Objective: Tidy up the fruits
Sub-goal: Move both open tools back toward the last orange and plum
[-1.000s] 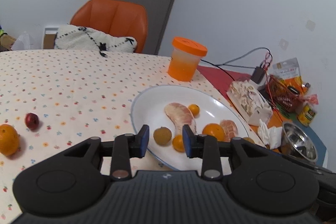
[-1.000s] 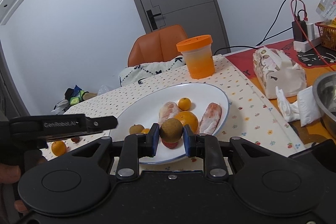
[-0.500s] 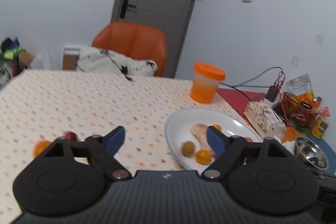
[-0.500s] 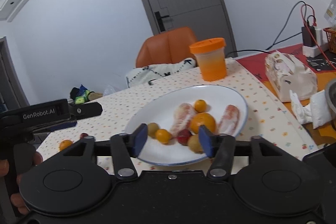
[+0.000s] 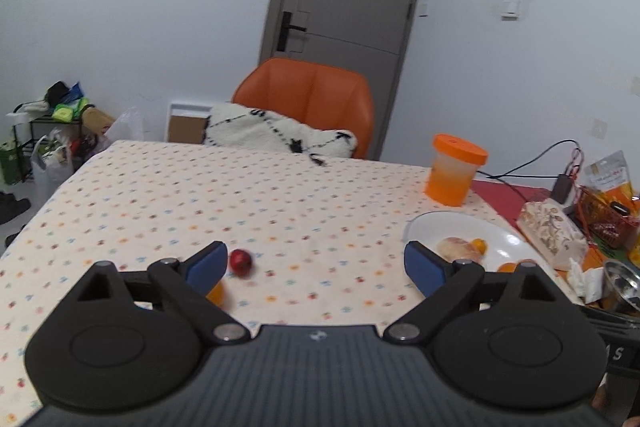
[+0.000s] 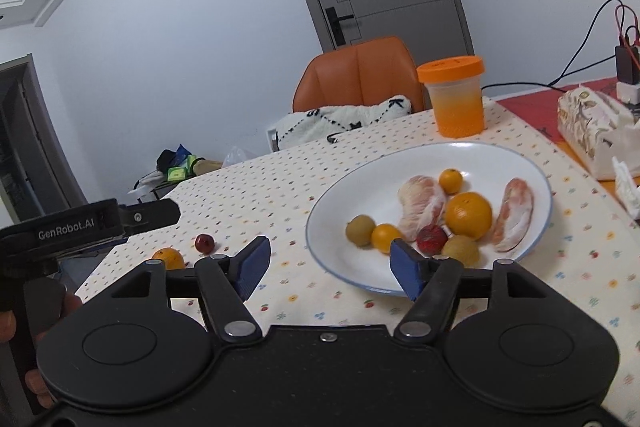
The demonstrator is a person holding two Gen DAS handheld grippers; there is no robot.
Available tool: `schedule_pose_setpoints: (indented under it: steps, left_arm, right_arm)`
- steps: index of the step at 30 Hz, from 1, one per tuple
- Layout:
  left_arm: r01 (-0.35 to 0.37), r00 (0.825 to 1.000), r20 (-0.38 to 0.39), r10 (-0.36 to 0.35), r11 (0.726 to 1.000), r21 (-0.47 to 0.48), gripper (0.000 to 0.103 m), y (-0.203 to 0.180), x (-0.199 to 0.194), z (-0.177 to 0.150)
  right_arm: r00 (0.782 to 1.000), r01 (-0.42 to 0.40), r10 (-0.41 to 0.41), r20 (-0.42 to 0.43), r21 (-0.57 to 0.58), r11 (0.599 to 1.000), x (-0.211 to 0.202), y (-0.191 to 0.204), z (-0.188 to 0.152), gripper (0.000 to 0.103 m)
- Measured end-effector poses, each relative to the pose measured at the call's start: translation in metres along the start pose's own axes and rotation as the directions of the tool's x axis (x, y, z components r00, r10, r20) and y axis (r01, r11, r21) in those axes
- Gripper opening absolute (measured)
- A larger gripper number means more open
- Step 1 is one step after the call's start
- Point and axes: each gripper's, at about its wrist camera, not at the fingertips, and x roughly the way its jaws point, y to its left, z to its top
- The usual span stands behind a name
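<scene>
A white plate on the dotted tablecloth holds several fruits: a large orange, two peeled pomelo segments, small oranges, two brown-green fruits and a red one. Left of the plate on the cloth lie a small red fruit and an orange. My right gripper stands open and empty before the plate's near left rim. My left gripper is wide open and empty above the cloth; the red fruit lies just right of its left fingertip, and the orange is partly hidden behind that finger. The plate shows at its right.
An orange-lidded jar stands behind the plate. A tissue pack, cables and a charger crowd the right side; a steel bowl sits near the right edge. An orange chair with a white cushion stands beyond the table's far edge.
My right gripper opened and left the brown fruit on the plate, then drew back. My left gripper opened wide and swung left from the plate toward the red fruit and orange.
</scene>
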Motion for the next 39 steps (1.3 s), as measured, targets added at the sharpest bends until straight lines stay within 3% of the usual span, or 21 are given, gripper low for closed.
schedule_pose_setpoints:
  steps: [18,29,39]
  left_arm:
    - [-0.066,0.995,-0.074,0.061,0.996,-0.068,0.094,0.059,0.013,-0.007]
    - [-0.098,0.982,-0.165,0.088,0.994,-0.057,0.091,0.079,0.029,-0.013]
    - [-0.069,0.978,-0.203,0.05,0.993,-0.091,0.074,0.086,0.048,-0.012]
  right_arm:
    - [0.998,-0.005,0.002,-0.055,-0.059,0.998,0.026,0.04,-0.004,0.069]
    - [0.992,-0.046,0.035,-0.123,-0.086,0.995,0.055,0.065,-0.008,0.075]
    - [0.984,-0.063,0.052,-0.169,-0.065,0.996,0.079,0.073,-0.004,0.08]
